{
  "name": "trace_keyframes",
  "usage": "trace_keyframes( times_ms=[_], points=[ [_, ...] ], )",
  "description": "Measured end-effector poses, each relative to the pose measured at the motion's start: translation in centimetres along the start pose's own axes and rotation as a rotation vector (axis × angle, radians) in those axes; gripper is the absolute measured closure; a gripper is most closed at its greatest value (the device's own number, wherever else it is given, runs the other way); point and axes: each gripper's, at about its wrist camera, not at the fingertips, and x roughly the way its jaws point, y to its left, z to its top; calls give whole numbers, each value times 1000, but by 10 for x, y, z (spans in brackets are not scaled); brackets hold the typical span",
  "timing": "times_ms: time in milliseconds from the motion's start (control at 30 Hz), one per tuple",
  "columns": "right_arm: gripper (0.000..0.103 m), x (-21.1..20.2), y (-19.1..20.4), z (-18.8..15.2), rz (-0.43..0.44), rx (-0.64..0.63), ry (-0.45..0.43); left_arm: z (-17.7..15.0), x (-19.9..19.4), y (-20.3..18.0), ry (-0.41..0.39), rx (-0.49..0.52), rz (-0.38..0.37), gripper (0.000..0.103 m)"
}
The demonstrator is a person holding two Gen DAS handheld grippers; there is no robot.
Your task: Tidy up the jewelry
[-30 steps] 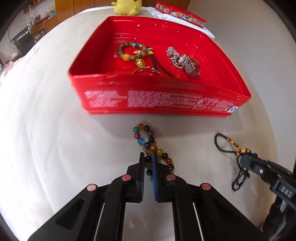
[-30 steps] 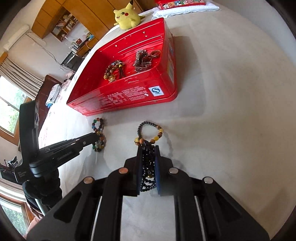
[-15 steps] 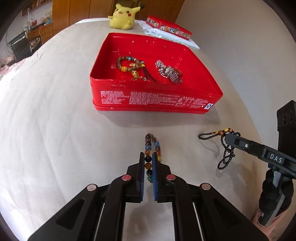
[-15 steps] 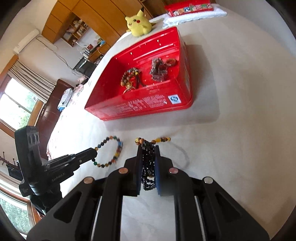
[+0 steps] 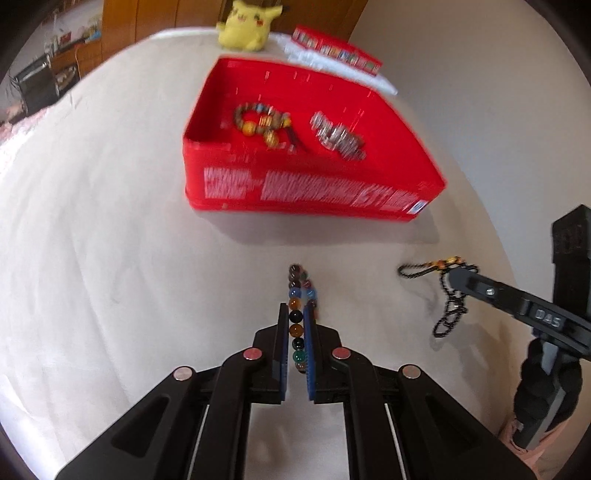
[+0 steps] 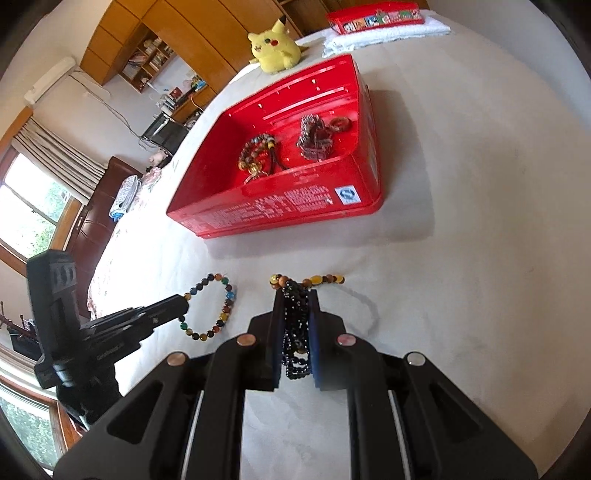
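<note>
Now both bracelets lifted higher — red tin (image 5: 310,195) farther

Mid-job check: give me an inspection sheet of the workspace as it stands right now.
Surface: pale cloth-covered surface, bare in front of the tin.
Job's things: red tin open, holding a beaded bracelet and a silver piece; multicolour bead bracelet and black bead string both lifted off the surface.
Clutter: yellow plush toy, second red box on a white folded cloth.
Grippers: left gripper shut on the multicolour bracelet; right gripper shut on the black string.
Cables: nothing seen on the surface.
Surroundings: wooden cabinets, window.
</note>
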Motion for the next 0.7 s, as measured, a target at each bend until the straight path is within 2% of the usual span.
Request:
trace_keyframes(
  times_ms=[100, 233, 300, 367, 467, 533, 600, 633, 700],
  points=[
    [93, 4, 1, -1, -1, -3, 12, 3, 20, 11, 74, -44, -12, 94],
    [93, 8, 0, 0, -3, -3, 18, 6, 26, 17, 92, -67, -34, 85],
    [93, 9, 0, 0, -7, -1, 21, 6, 24, 15, 82, -64, -36, 61],
    [93, 12, -1, -1, -8, 0, 26, 5, 22, 9, 69, -38, -8, 56],
    [93, 15, -1, -1, -9, -1, 33, 1, 26, -2, 57, 10, 50, 58],
    [93, 15, 0, -2, -9, 0, 36, 0, 28, -10, 39, 55, 103, 67],
    [93, 15, 0, -2, -7, 2, 36, -2, 29, -11, 20, 78, 141, 87],
    [93, 15, 0, -2, -7, 4, 35, -3, 29, -11, 14, 79, 149, 94],
    [93, 14, -1, -2, -6, 8, 32, -3, 30, -10, 10, 65, 137, 96]
  ],
)
